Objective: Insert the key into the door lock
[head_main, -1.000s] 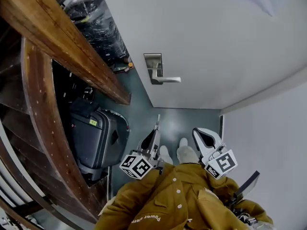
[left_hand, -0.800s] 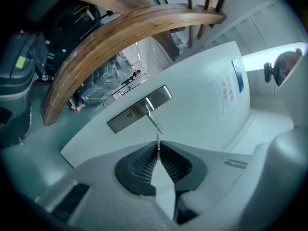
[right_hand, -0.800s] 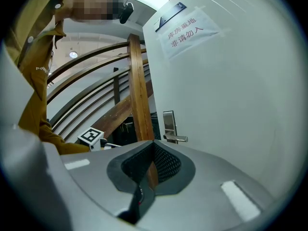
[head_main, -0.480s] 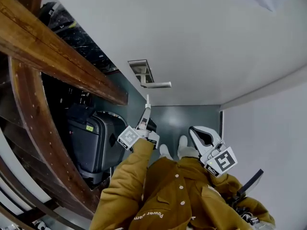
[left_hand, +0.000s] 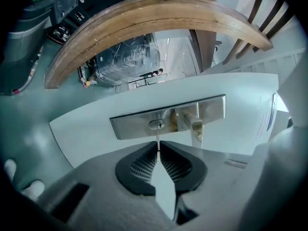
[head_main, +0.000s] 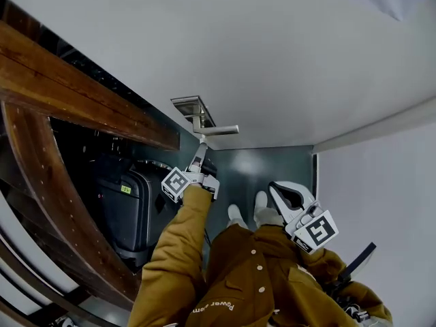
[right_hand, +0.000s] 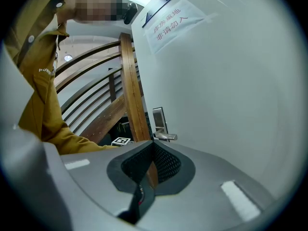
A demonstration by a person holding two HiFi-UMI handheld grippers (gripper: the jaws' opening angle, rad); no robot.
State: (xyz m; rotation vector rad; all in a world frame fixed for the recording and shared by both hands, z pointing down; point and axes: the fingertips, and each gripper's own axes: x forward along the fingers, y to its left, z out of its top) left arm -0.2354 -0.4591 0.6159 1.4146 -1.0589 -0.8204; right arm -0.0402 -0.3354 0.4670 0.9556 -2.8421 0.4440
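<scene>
While my left claw (left_hand: pixel 158 147) is pinched nearly shut on the key (left_hand: pixel 157 137), the flat bow sits between the ribbed pads and the thin blade sticks straight out past the tips. The blade's end is right at the slot of the keyhole (left_hand: pixel 156 124); I cannot tell whether it has gone in at all. That keyhole sits in the brushed metal lock plate (left_hand: pixel 130 125), with the lever handle (left_hand: pixel 196 128) just beside it on the same plate, all fixed to the white door (left_hand: pixel 91 131). My mustard sleeve (head_main: pixel 174 251) reaches out towards the plate.

My right claw (right_hand: pixel 153 146) hangs back near my body, well apart from the lock. Its tips are together and nothing is held between them. It points towards the door, where a printed notice (right_hand: pixel 175 20) is stuck high up.

Off to my left a dark suitcase (head_main: pixel 133 206) stands on the floor under a curved wooden rail (head_main: pixel 88 104).
</scene>
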